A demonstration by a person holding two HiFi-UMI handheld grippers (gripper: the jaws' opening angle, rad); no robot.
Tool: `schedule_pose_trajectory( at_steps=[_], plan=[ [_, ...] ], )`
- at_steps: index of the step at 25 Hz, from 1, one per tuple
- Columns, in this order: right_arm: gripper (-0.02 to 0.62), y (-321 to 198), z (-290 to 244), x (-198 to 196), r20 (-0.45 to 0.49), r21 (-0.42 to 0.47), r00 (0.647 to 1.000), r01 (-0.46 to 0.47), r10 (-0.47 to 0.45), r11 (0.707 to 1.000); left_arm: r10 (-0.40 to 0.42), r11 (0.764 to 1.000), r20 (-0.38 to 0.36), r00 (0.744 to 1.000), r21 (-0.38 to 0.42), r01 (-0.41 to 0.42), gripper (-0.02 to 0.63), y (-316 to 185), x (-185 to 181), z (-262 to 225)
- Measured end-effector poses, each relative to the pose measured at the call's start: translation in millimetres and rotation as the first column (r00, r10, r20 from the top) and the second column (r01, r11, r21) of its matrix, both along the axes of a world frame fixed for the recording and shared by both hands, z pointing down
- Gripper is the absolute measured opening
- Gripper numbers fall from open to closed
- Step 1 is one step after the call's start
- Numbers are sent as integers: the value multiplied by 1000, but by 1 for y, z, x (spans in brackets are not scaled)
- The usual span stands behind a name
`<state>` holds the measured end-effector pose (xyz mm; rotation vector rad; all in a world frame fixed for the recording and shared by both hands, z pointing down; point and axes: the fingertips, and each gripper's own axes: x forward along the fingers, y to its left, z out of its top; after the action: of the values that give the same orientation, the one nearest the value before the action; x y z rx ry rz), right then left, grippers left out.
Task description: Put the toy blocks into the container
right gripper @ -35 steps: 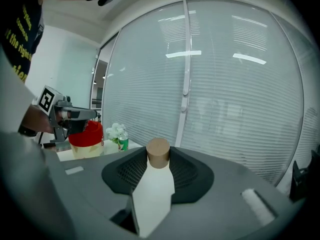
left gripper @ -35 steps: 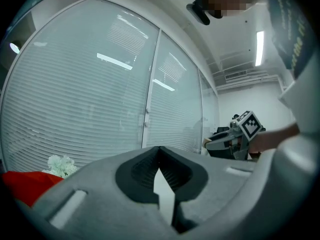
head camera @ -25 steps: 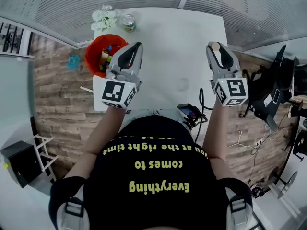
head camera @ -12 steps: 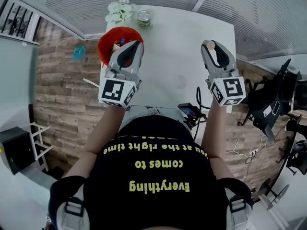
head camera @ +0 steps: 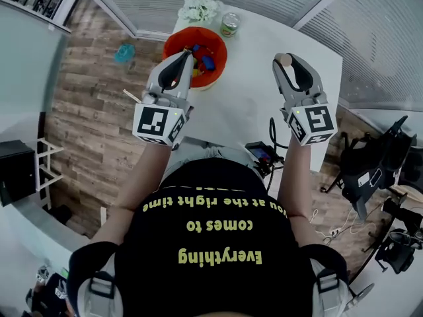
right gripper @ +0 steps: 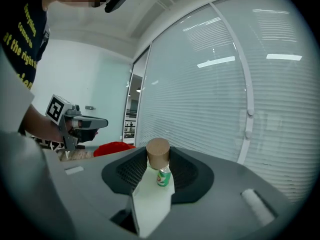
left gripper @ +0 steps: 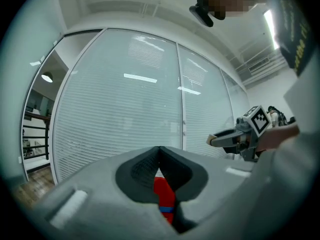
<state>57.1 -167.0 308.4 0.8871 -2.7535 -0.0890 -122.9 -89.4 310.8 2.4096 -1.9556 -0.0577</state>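
A red bowl (head camera: 213, 43) holding several coloured blocks stands at the table's far left. My left gripper (head camera: 186, 57) hangs over the bowl's near rim; in the left gripper view its jaws (left gripper: 159, 150) meet with nothing between them, and the red bowl (left gripper: 164, 195) shows below. My right gripper (head camera: 286, 62) is shut on a tan wooden cylinder block (head camera: 284, 58), held above the table to the right of the bowl. In the right gripper view the cylinder (right gripper: 158, 153) sits between the pads, with the bowl (right gripper: 114, 148) ahead to the left.
The white table (head camera: 254, 104) carries a green can (head camera: 230, 24) and white flowers (head camera: 200, 6) at its far edge behind the bowl. A small device with a cable (head camera: 262, 154) lies at the near edge. Wood floor and window blinds surround the table.
Both grippers have swung left across the table. The left one, formerly right of the bowl, now hangs over it; the right one carried the cylinder closer to the bowl.
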Motion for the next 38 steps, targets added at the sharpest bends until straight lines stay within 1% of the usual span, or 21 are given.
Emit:
schedule_pose_trajectory(
  at_steps=[8,14,23,38],
  plan=[
    [146,10,1,-61,3,-2,989,145,-145,989,-125,992,11,992,2,125,-3,23,-48,0],
    [146,17,-1,-93,8,1,973,232,-232,973,-191,982,13,981,7,191,-3,35,-70,-1],
    [146,28,6,-121,-8,-20,948,318,-318,948,-246,969,5,969,-6,246,-3,49,-85,3],
    [147,43,55,-170,-63,-129,900,420,-430,898,-320,946,-29,947,-55,318,-3,66,-108,30]
  ],
)
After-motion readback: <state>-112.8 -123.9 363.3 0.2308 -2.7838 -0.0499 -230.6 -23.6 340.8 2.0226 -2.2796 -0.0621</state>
